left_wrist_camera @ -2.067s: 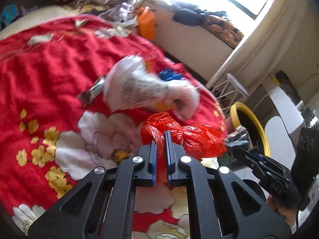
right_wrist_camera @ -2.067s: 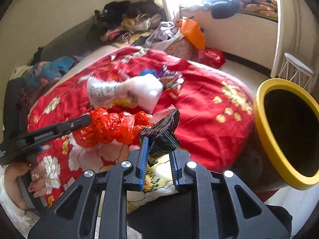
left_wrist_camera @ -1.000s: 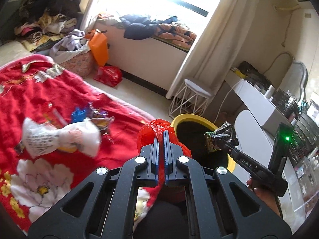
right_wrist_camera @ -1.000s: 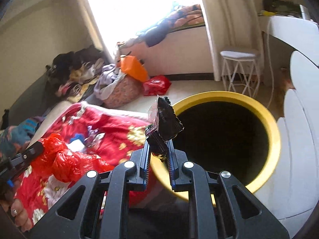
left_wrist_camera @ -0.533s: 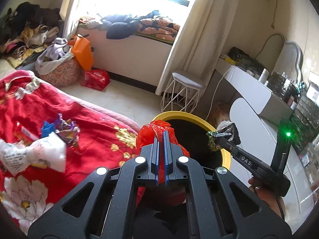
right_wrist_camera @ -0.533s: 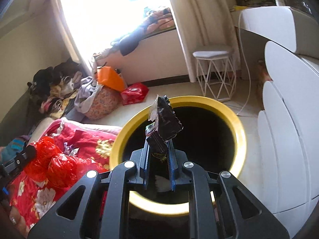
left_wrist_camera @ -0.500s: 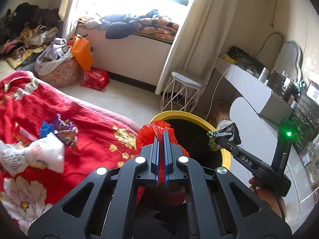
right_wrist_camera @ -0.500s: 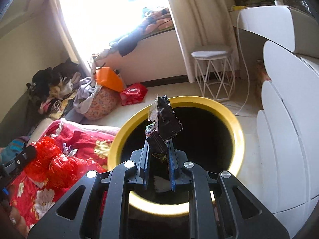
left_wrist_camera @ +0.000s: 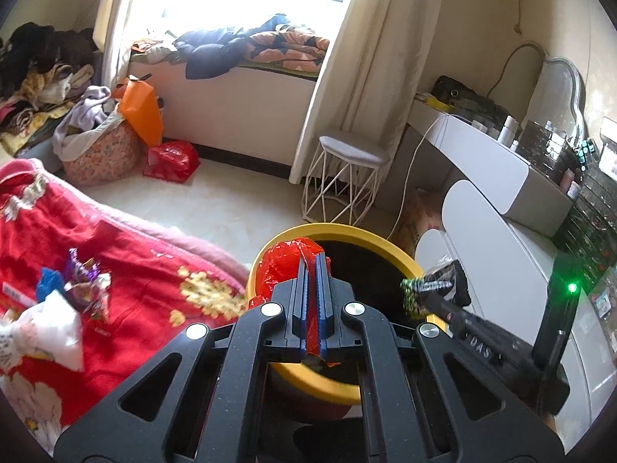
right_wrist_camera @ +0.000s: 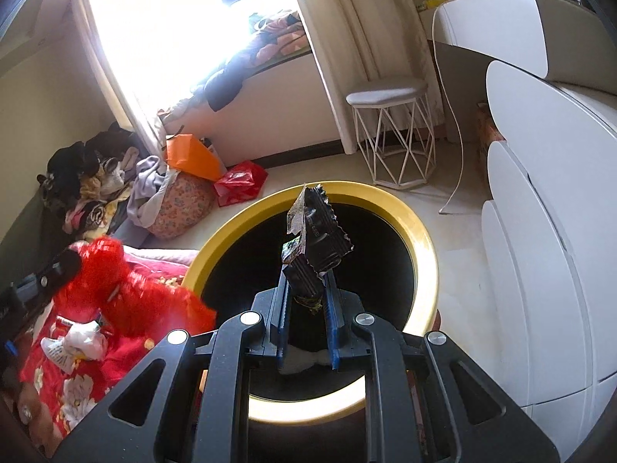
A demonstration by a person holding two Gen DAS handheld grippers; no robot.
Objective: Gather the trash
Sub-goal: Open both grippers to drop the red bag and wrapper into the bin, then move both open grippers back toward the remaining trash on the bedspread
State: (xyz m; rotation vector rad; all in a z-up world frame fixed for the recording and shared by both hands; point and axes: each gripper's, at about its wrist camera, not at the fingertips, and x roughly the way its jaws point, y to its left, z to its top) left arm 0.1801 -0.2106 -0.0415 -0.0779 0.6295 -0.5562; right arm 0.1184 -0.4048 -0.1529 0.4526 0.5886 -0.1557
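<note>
My left gripper (left_wrist_camera: 310,266) is shut on a crumpled red plastic bag (left_wrist_camera: 283,266) and holds it over the near left rim of the yellow-rimmed bin (left_wrist_camera: 389,249). My right gripper (right_wrist_camera: 306,289) is shut on a black foil snack wrapper (right_wrist_camera: 316,231) and holds it upright above the bin's dark opening (right_wrist_camera: 428,270). The wrapper also shows in the left wrist view (left_wrist_camera: 432,283), over the bin's right rim. The red bag shows blurred in the right wrist view (right_wrist_camera: 127,289), left of the bin.
The bed with a red flowered blanket (left_wrist_camera: 127,270) lies left of the bin, with a white bag (left_wrist_camera: 50,324) and small wrappers (left_wrist_camera: 83,281) on it. A white wire stool (left_wrist_camera: 347,177), a white dresser (right_wrist_camera: 547,231) and a laundry basket (left_wrist_camera: 100,146) stand around.
Both grippers have swung from the bed to the bin with their loads still held. Over the last half second the left gripper has moved closer over the bin's rim.
</note>
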